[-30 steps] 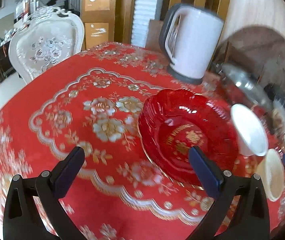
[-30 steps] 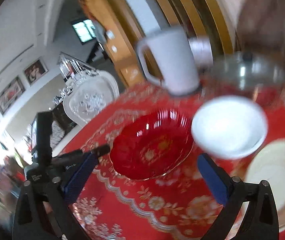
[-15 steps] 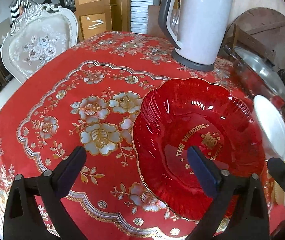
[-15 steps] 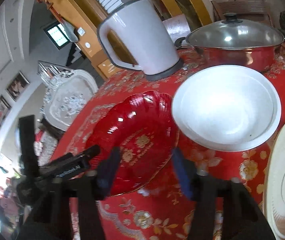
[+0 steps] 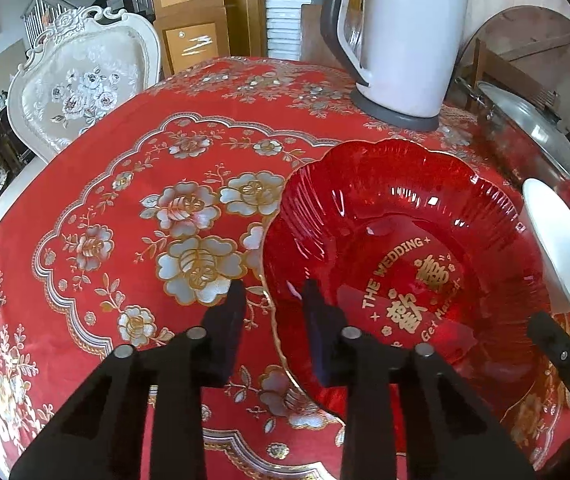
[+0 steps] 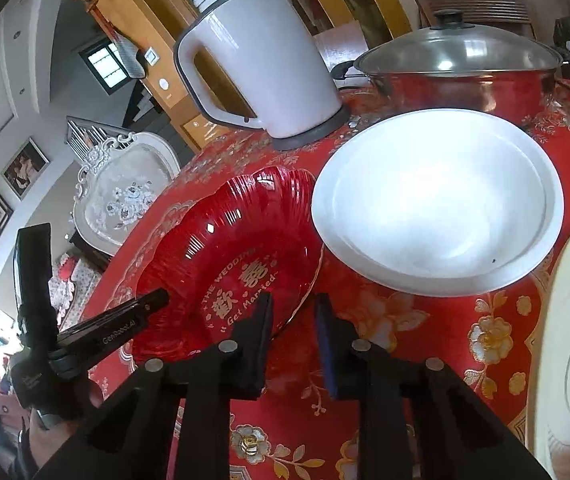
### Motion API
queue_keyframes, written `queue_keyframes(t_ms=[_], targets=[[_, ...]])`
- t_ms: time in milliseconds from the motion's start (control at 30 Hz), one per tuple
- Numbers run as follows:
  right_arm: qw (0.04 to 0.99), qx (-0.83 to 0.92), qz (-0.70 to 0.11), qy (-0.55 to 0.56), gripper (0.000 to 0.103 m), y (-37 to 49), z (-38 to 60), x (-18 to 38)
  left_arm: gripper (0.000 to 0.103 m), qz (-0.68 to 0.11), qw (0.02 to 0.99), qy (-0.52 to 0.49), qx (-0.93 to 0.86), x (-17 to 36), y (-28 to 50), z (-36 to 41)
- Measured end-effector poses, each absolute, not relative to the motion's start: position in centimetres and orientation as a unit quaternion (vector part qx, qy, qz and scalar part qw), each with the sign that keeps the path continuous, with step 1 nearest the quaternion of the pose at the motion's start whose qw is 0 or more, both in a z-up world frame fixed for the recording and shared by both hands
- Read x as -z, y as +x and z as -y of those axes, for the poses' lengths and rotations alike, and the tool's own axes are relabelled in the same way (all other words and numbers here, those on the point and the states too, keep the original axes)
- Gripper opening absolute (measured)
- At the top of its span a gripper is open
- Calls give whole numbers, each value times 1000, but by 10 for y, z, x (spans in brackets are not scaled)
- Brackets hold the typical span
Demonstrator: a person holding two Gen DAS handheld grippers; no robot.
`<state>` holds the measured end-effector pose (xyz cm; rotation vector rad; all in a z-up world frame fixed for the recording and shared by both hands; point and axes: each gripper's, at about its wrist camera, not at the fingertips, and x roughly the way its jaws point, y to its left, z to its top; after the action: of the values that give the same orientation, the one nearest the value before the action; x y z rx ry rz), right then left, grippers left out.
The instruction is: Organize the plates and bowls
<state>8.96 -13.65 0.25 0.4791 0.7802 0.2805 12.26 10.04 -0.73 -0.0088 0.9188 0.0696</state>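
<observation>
A red scalloped glass plate (image 5: pixel 405 240) with gold lettering lies on the red flowered tablecloth (image 5: pixel 105 240). My left gripper (image 5: pixel 271 300) has its fingers drawn in on the plate's left rim, one inside the plate and one outside. My right gripper (image 6: pixel 293 304) is shut the same way on the opposite rim of the red plate (image 6: pixel 225 248). A white bowl (image 6: pixel 437 200) sits just right of the red plate. A cream ribbed plate (image 6: pixel 569 340) lies further right, cut off by the frame edge.
A white electric kettle (image 5: pixel 405 40) stands behind the red plate. A red pot with a glass lid (image 6: pixel 465 68) sits behind the white bowl. An ornate white chair (image 5: pixel 81 84) stands at the table's far left side. A person's hand (image 6: pixel 45 432) holds the left gripper.
Both grippers moved in toward the red plate and went from wide open to drawn in on its opposite rims.
</observation>
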Motion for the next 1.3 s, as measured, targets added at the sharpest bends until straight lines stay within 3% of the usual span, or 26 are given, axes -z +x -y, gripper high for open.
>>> queue_keyframes(t_ms=[833,1300], targets=[[891,-145,-358,237,15,84,143,-7,15,-425,905,19,-25,5,103,-88],[904,-179,-332,202,15,30,127,-35,15,-401,916,-12,-20,-22,41,-113]])
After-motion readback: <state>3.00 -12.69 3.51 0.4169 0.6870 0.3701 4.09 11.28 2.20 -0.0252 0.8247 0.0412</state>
